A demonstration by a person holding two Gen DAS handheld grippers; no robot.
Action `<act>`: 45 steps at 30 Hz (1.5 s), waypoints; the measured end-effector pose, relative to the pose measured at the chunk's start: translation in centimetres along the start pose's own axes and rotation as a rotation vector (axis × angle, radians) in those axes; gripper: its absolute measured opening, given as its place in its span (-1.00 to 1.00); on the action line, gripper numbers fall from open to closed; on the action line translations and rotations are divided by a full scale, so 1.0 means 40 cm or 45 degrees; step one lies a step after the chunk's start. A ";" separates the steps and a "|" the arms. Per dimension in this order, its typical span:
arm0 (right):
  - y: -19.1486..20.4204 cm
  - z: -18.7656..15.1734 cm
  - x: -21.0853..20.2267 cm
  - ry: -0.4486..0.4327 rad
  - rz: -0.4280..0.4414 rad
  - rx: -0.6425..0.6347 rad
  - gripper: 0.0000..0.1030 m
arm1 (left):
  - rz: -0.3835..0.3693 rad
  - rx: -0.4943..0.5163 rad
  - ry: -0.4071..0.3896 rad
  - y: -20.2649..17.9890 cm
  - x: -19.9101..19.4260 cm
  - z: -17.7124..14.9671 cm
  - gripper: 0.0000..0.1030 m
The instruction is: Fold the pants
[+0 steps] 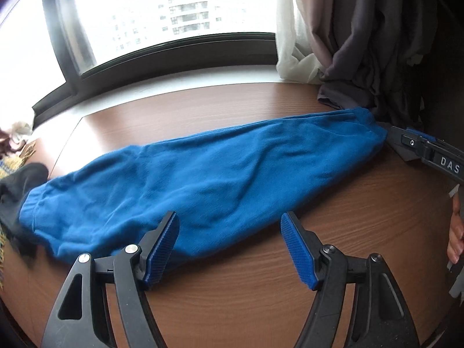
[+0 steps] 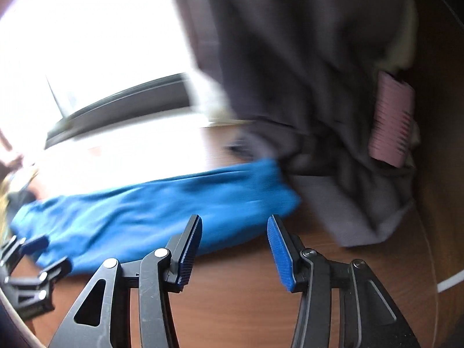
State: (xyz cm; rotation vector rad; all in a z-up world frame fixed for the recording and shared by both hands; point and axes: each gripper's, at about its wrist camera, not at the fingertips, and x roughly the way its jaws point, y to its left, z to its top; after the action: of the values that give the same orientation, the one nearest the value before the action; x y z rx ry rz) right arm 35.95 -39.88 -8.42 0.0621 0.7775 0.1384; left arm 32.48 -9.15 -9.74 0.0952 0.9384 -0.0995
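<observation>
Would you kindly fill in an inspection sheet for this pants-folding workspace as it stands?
Surface: brown wooden table, by a window sill.
Job's things: blue pants lying flat as a long narrow strip, apparently folded lengthwise.
Clutter: grey garment pile at the pants' right end; dark cloth at the left end; pink ribbed object on the grey pile.
Grippers: left gripper open, empty; right gripper open, empty.
Cables: nothing seen.
Surroundings: window, white curtain.
</observation>
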 end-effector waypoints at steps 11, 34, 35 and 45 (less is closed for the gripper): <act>0.364 -0.091 -0.082 0.007 0.423 -0.375 -0.06 | 0.113 -0.279 -0.019 0.234 -0.135 -0.146 0.40; 0.720 -0.241 0.050 0.233 0.593 -0.415 -0.08 | 0.239 -0.294 0.034 0.576 -0.124 -0.256 0.49; 0.725 -0.242 0.059 0.243 0.589 -0.414 -0.08 | 0.253 -0.298 0.035 0.588 -0.120 -0.255 0.49; 0.745 -0.224 0.153 0.338 0.562 -0.414 -0.14 | 0.286 -0.344 0.059 0.649 -0.064 -0.229 0.49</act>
State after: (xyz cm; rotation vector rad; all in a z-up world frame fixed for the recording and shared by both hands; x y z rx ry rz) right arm 30.92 -9.46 -15.86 -0.0966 0.9883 0.7015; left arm 26.93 17.85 -12.08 -0.0479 0.9736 0.2378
